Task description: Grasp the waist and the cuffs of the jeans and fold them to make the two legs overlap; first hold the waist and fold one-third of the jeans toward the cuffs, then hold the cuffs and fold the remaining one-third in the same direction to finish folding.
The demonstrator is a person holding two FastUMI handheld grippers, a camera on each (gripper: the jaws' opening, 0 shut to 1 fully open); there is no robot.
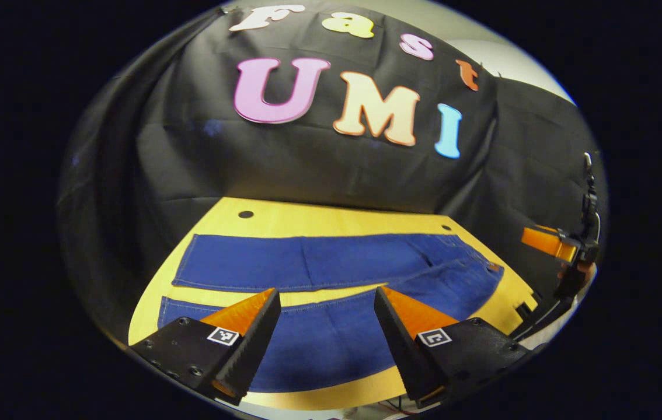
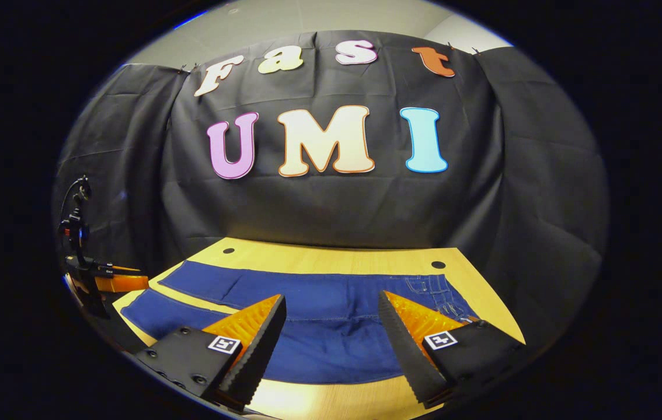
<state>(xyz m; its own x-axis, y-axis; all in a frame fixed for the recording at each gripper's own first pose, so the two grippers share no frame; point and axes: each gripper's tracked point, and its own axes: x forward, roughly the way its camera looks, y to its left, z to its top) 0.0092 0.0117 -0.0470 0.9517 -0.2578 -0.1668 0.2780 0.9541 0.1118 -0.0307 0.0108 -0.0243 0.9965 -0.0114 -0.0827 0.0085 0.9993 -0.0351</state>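
while one pair of jeans (image 1: 331, 274) lies flat on one table (image 1: 307, 219), two tongs (image 1: 327, 303) (image 2: 331, 309) hover released.

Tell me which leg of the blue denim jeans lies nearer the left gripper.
The curved front leg of the blue denim jeans, lying under the open left gripper; the straight leg lies by the wall.

The jeans (image 1: 331, 274) are dark blue denim with pale stitching along the seams, spread flat and unfolded across the yellow wooden table (image 1: 307, 219). The two legs lie apart in a shallow V, a strip of tabletop between them. The waist points to the right, cuffs to the left.
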